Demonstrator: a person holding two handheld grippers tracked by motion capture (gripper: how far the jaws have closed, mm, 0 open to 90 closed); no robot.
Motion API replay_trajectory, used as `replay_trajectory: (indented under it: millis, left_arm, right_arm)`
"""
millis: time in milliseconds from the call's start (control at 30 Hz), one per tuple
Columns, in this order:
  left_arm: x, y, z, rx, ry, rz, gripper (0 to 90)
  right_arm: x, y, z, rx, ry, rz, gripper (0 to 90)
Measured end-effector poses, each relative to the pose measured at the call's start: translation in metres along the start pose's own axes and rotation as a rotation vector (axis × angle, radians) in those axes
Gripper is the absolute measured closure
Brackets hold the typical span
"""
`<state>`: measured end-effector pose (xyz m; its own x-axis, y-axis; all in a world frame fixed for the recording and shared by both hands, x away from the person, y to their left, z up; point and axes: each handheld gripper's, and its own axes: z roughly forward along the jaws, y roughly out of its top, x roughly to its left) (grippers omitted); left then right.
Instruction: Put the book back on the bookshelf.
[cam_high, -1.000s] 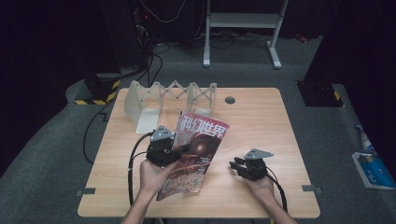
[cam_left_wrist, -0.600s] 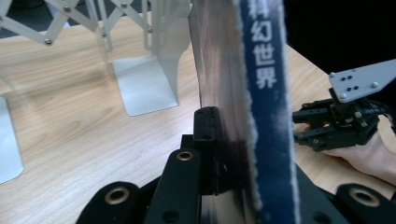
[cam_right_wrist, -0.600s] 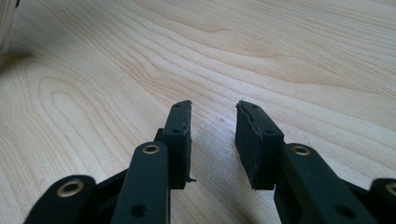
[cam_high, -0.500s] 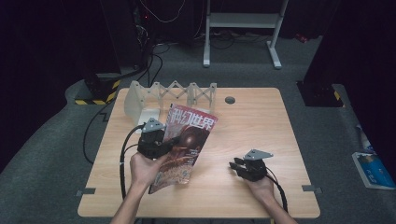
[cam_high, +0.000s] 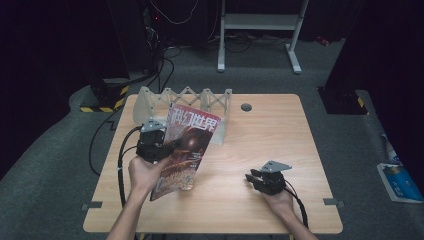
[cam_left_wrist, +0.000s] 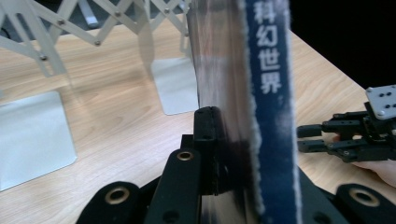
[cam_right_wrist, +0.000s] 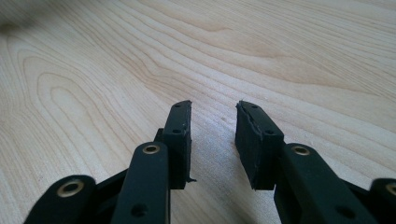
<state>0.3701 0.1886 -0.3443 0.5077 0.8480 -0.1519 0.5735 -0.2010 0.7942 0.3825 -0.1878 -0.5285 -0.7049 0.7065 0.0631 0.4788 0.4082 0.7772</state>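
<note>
From the high view we see one pale wooden tabletop (cam_high: 260, 150) with a smooth grained surface. The left tongs (cam_high: 170, 146) grip one glossy magazine (cam_high: 187, 145), its red cover tilted up off the wood, standing just right of the left hand (cam_high: 145, 172). Beyond these tongs stands one white accordion-style rack (cam_high: 185, 100) of crossed slats. The right tongs (cam_high: 251, 177) rest low on the wood, well to the right of the magazine, with the right hand (cam_high: 277, 202) behind them.

In the left gripper view we see the black jaws clamped on the magazine (cam_left_wrist: 268, 93), whose frayed blue spine rises straight up between them; the rack's (cam_left_wrist: 70, 28) flat grey plates lie ahead on the left.

In the right gripper view the right tongs (cam_right_wrist: 213, 122) stand partly open with nothing between their rubbery black pads (cam_right_wrist: 254, 140), and bare wood lies under them.
</note>
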Motion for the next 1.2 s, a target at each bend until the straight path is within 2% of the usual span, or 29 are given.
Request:
replay_trajectory:
  millis: [100, 133, 167, 367, 833, 1200]
  left_arm:
    - [0.004, 0.002, -0.003, -0.001, 0.014, 0.004, 83.8]
    - [0.004, 0.002, -0.004, -0.011, 0.017, -0.009, 83.8]
    - [0.006, 0.003, -0.005, -0.012, 0.025, -0.001, 83.8]
    - [0.013, 0.006, -0.006, -0.015, 0.041, -0.019, 83.8]
    - [0.031, 0.015, -0.009, 0.006, 0.105, -0.019, 83.6]
    - [0.042, 0.022, -0.008, 0.031, 0.123, -0.036, 83.4]
  right_arm:
    - [0.000, 0.000, 0.000, 0.000, 0.000, -0.001, 65.8]
    - [0.000, 0.000, 0.000, 0.000, -0.001, -0.002, 65.8]
    - [0.000, 0.000, 0.000, 0.000, -0.001, -0.003, 65.8]
    - [0.001, 0.000, 0.000, 0.002, -0.005, -0.005, 65.8]
    - [0.002, 0.000, 0.000, 0.003, -0.011, -0.015, 65.8]
    - [0.003, 0.000, 0.000, 0.003, -0.012, -0.016, 65.8]
